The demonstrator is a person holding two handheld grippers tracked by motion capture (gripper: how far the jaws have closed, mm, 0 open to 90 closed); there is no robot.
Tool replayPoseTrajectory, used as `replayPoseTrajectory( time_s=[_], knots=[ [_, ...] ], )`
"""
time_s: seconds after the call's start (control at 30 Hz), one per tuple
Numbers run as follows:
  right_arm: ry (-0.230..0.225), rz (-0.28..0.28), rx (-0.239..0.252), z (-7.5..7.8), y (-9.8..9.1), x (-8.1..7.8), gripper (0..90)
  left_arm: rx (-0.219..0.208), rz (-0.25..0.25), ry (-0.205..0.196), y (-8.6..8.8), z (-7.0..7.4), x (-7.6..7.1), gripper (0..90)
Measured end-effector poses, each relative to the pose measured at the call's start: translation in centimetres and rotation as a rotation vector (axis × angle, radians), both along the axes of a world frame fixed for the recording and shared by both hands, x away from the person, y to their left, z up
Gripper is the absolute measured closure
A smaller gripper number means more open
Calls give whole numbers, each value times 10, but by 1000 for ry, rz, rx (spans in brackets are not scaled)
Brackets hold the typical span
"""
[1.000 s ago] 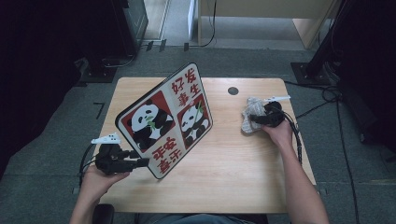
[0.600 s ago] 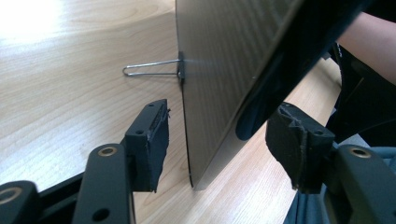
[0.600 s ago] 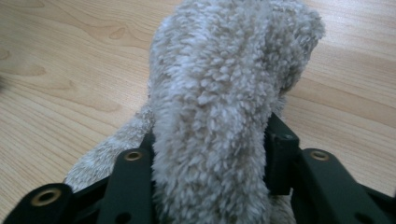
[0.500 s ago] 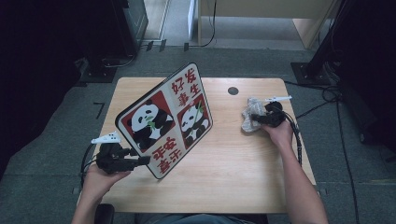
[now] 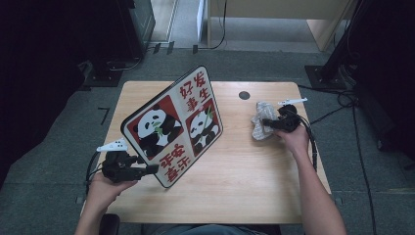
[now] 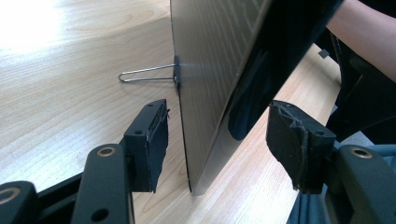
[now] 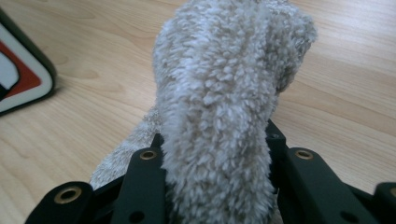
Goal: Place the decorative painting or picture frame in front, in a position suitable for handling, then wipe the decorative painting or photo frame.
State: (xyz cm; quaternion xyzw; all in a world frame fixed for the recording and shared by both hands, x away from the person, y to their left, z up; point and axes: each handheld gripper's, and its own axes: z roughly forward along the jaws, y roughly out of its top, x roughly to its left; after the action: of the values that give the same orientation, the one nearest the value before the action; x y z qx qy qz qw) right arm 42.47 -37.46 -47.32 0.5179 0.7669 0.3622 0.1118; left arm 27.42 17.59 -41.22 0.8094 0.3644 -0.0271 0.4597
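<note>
The right tongs point(image 5: 268, 124) have just closed and clamp the fluffy cloth point(image 5: 260, 126) near the right edge of the surface point(image 5: 254, 186). The left tongs point(image 5: 152, 169) have just widened; the panda sign point(image 5: 173, 126) (propped on a wire stand point(image 6: 148, 74)) stands between the parted jaws. Re-clamp the sign's edge firmly before wiping its face.

A wooden table point(image 5: 254, 191) has a dark round hole point(image 5: 244, 95).
</note>
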Motion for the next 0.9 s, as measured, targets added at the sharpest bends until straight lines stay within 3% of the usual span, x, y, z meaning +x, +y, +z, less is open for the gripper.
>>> replayPoseTrajectory(
  time_s=[0.17, 0.3, 0.63, 0.9],
  knots=[
    [1, 40, -4, 8, 10, -5, 648, -7, -10, -5, 0, 1, 0, 415],
    [-23, 70, 9, 13, 15, -8, 648, -25, 5, -7, 2, 1, 1, 423],
    [-47, 140, 44, 30, 31, -16, 645, -7, 6, -4, 0, 0, 2, 435],
    [-76, 199, 51, 46, 43, -22, 644, -17, 2, -24, 0, 0, 2, 484]
  ],
)
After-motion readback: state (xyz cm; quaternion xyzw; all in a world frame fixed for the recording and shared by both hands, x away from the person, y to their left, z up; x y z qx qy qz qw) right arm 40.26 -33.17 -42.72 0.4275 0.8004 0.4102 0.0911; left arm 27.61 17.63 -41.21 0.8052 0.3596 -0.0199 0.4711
